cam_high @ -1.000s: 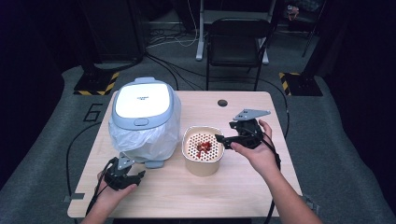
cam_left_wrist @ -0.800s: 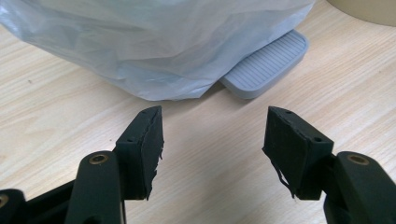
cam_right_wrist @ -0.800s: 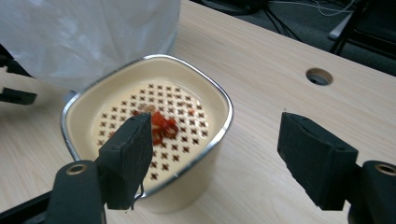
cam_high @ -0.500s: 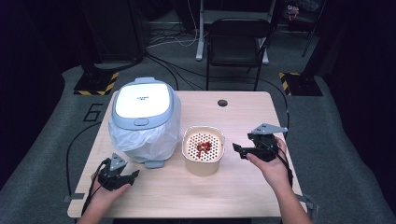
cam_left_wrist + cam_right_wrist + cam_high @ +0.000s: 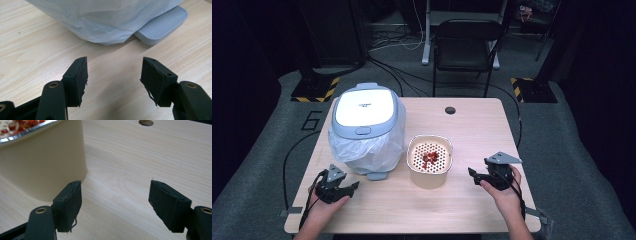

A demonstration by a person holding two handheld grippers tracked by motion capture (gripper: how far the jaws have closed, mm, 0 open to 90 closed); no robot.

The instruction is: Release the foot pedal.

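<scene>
A cream tub (image 5: 429,172) with a perforated strainer insert holding red scraps (image 5: 429,158) stands mid-table. Left of it sits a grey pedal bin (image 5: 364,127) with a white lid and a clear plastic liner. My right gripper (image 5: 474,174) rests low on the table right of the tub, open and empty; in the right gripper view (image 5: 116,203) the tub's wall (image 5: 42,162) is just left of its jaws. My left gripper (image 5: 348,187) lies near the front left edge, open and empty (image 5: 113,78), facing the bin's liner (image 5: 105,20) and foot pedal (image 5: 162,26).
A cable hole (image 5: 450,110) is in the table's far middle. A black chair (image 5: 464,50) stands behind the table. Cables trail off both grippers and across the floor. Bare wood lies along the front and right of the table (image 5: 492,125).
My right gripper has pulled back from the tub's rim to the right and down toward the front edge. The left gripper shifted slightly toward the front left.
</scene>
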